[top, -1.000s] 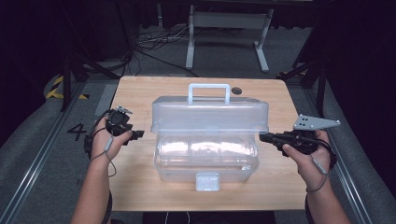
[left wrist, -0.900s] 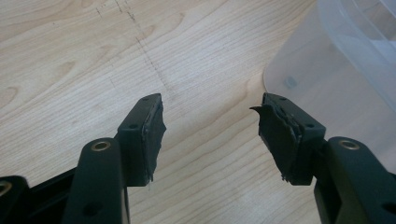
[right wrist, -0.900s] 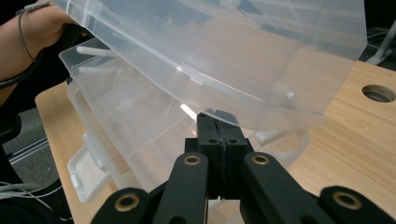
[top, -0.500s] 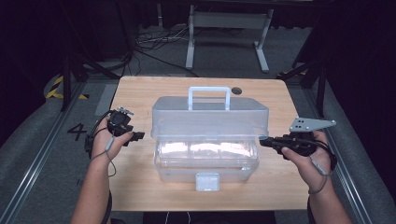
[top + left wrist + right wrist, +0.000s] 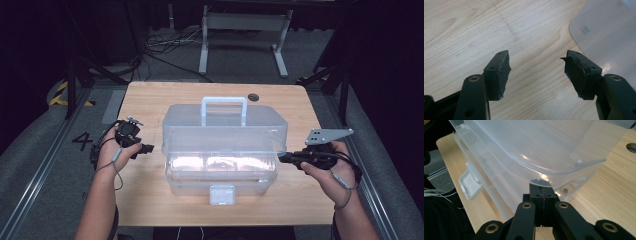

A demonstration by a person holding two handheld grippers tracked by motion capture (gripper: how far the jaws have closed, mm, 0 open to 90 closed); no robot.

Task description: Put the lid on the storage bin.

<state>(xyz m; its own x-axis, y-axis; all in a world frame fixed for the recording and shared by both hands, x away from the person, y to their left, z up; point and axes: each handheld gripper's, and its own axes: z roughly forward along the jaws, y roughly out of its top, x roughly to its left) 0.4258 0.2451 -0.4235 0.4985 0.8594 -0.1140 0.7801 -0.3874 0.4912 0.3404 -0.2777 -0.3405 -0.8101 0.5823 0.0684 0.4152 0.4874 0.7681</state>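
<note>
1. R gripper (image 5: pixel 541 185) is sitting with jaws pressed together, nothing between them, tips tucked under the lid (image 5: pixel 225 131) rim at the box's R corner. It's propping the lid, not gripping it.
2. L gripper (image 5: pixel 537 72) is standing wide w/ nothing between the pads; its jaws have just been opening. It's hovering over bare table (image 5: pixel 150 200), just beside the box's (image 5: pixel 220 172) L side, not touching it.
3. The box is sitting mid-table, lid part-raised, tilting up off the base, latch (image 5: pixel 222 194) hanging free at the front.
4. Risk: the lid is resting on narrow closed tips only. If the R hand is drifting outward, the rim is probably slipping off and the lid is dropping shut.
5. Risk: lifting from one corner is likely twisting the lid, esp. w/ the L side unsupported; thin clear plastic is probably flexing, hinge taking the strain.
6. Risk: nothing is holding the base down. Pushing up harder could be dragging or tipping the whole box toward the far edge.
7. Risk: the L gripper coming in w/o care could be bumping the box sideways and knocking the rim off the R tips.
</note>
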